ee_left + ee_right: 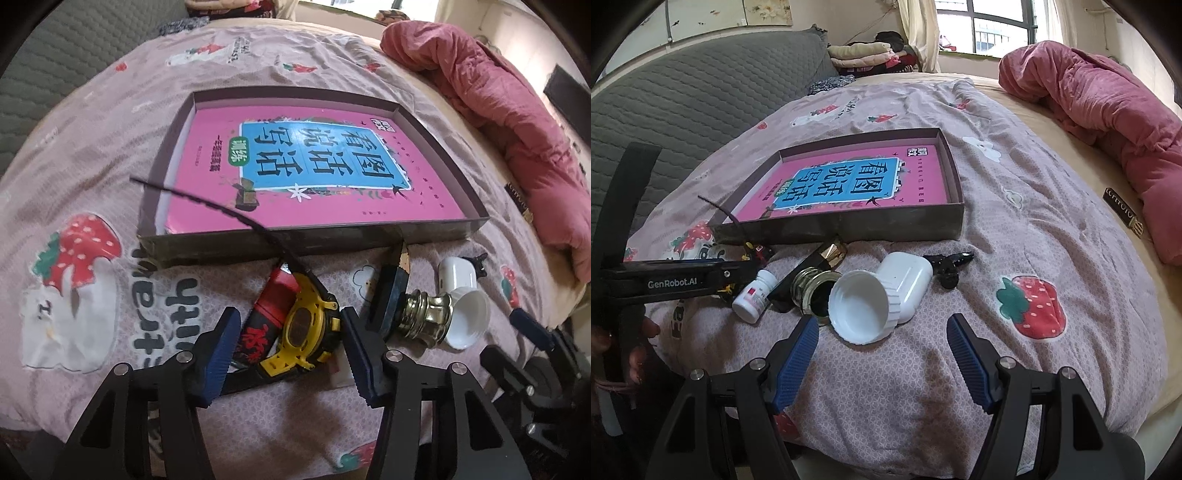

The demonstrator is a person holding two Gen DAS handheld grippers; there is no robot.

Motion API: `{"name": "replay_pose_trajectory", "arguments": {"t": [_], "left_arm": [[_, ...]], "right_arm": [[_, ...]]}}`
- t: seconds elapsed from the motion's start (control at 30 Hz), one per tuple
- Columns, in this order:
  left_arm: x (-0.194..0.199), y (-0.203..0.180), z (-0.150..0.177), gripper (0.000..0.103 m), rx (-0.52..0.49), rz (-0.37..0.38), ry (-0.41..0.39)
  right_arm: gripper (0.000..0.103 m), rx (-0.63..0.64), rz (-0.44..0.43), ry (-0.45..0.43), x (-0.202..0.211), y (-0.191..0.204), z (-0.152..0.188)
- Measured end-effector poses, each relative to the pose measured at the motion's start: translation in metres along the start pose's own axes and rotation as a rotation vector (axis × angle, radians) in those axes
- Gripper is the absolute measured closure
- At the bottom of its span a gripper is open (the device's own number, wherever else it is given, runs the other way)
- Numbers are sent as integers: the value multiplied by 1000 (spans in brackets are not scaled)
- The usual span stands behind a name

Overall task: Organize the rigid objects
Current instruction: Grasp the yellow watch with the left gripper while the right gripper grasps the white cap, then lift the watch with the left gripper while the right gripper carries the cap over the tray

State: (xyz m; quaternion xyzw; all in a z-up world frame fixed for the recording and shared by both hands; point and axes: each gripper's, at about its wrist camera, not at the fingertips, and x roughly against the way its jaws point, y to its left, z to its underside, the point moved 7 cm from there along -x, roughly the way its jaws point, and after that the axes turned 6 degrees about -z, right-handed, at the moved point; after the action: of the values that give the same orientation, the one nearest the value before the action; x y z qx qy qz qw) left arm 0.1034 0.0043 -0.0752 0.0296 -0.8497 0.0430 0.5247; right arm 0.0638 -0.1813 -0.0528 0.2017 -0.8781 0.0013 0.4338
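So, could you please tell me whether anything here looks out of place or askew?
Yes: the small items lie jumbled on the bed in front of the box. The white cap is on its side, and the watch's strap hangs over the box wall.

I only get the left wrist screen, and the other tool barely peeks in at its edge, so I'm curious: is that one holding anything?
Observer: No. The right tool is open and grips nothing. The white cap lies right at its fingertips.
Visitor: Something white sits behind that cap. What is it?
Observer: A smooth white case lying on its side. Next to it is a black clip, which is only partly visible on your screen.
Visitor: Is my own tool hiding anything?
Observer: Yes. A small white pill bottle with a red label lies on its side next to the left tool, close to the glass jar.
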Motion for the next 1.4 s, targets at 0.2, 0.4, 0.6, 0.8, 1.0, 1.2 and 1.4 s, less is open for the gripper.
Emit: {"name": "replay_pose_trajectory", "arguments": {"t": [0.2,0.4,0.6,0.8,1.0,1.2,1.4], "left_arm": [[7,11,1,46,7,-33,-4],[6,23,9,53,44,14,24],[-2,10,14,62,-22,-24,36],[-7,7,13,65,-51,-55,24],[-13,5,10,65,-82,-92,17],[-13,0,8,68,-96,-108,-1],[-15,-9,5,85,-122,-96,-16]], "right_arm": [[32,1,6,1,0,-2,0],[32,5,1,13,-5,-1,0],[32,24,6,29,-12,1,1],[32,98,33,51,-23,9,4],[32,194,95,62,-34,16,6],[32,304,175,38,-41,21,3],[51,346,186,33,-46,23,1]]}}
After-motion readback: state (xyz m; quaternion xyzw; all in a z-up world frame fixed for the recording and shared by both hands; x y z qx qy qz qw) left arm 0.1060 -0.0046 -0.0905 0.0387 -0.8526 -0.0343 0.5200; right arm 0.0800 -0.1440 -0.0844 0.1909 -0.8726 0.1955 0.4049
